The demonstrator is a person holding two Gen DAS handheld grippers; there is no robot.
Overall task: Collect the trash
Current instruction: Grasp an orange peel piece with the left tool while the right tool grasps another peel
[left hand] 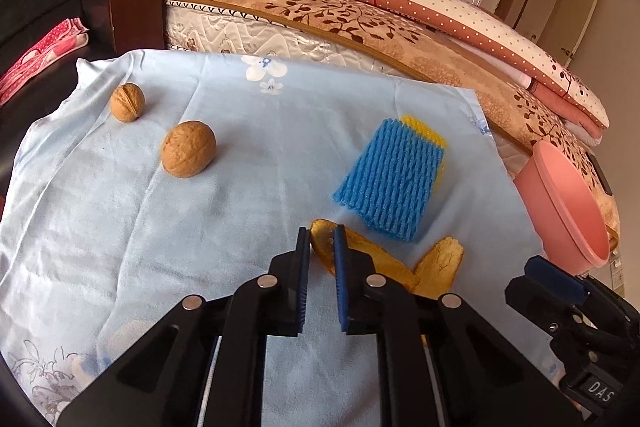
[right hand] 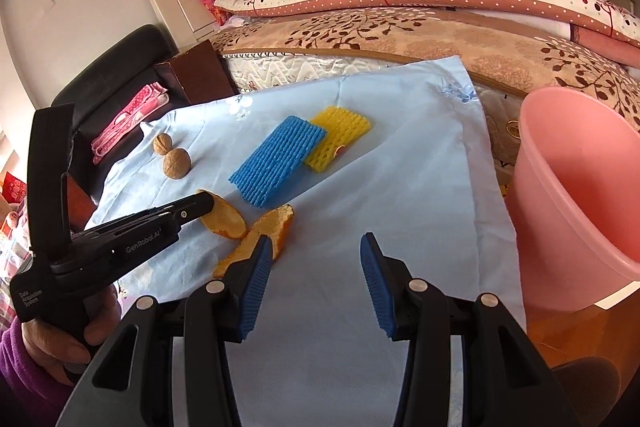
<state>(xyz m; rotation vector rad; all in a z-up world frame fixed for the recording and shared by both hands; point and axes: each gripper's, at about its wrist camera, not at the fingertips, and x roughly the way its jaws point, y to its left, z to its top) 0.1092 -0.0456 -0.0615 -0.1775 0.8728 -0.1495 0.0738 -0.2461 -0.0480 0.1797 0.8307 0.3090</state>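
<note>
Left gripper point(left hand: 322, 233) narrowed around the orange peel point(left hand: 326, 247) edge, contact unclear. Peel likely light, curled, stiffish; grip the raised rim. Right gripper point(right hand: 316, 247) spread, empty.

Surface draped in pale blue floral cloth point(left hand: 248, 211): two brown walnuts point(left hand: 188, 148), blue foam fruit net point(left hand: 394, 183) overlapping yellow foam net point(right hand: 338, 139), curled orange peel pieces point(right hand: 256, 231).

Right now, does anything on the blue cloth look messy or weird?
Yes. Torn orange peel lies on the blue cloth, and a blue foam net sits crookedly over a yellow foam net. The left gripper is at the peel.
</note>
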